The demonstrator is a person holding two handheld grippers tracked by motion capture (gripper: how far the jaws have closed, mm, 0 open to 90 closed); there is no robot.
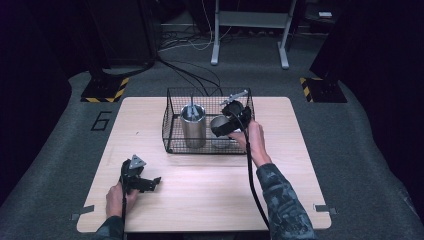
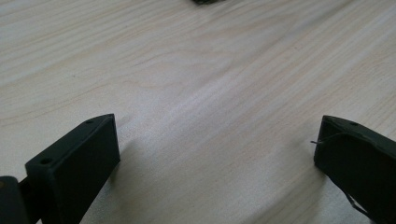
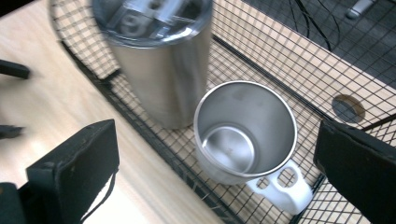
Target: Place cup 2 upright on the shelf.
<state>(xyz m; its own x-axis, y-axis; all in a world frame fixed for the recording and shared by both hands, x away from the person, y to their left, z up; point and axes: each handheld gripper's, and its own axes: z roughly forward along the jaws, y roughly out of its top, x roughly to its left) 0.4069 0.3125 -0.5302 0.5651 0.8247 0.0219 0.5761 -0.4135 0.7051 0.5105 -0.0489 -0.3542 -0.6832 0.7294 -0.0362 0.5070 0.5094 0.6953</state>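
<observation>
Mug [image 3: 245, 133] stands upright in the wire basket [image 1: 172, 137] on the table [image 1: 210, 185], just beside the taller lidded tumbler [image 3: 159, 60], its white handle [image 3: 282, 186] toward my right gripper [image 3: 219, 163]. I hold that gripper above it, jaws spread wide and empty. To grip well, I judge I should come straight down, one jaw inside the rim, clear of tumbler and wire. My left gripper [image 2: 217, 158] rests agape on bare wood.

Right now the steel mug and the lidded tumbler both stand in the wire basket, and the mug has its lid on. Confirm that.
Not quite: the steel mug is open, with no lid; the right gripper view shows its bare bottom. The lidded tumbler beside it does stand in the wire basket too.
</observation>
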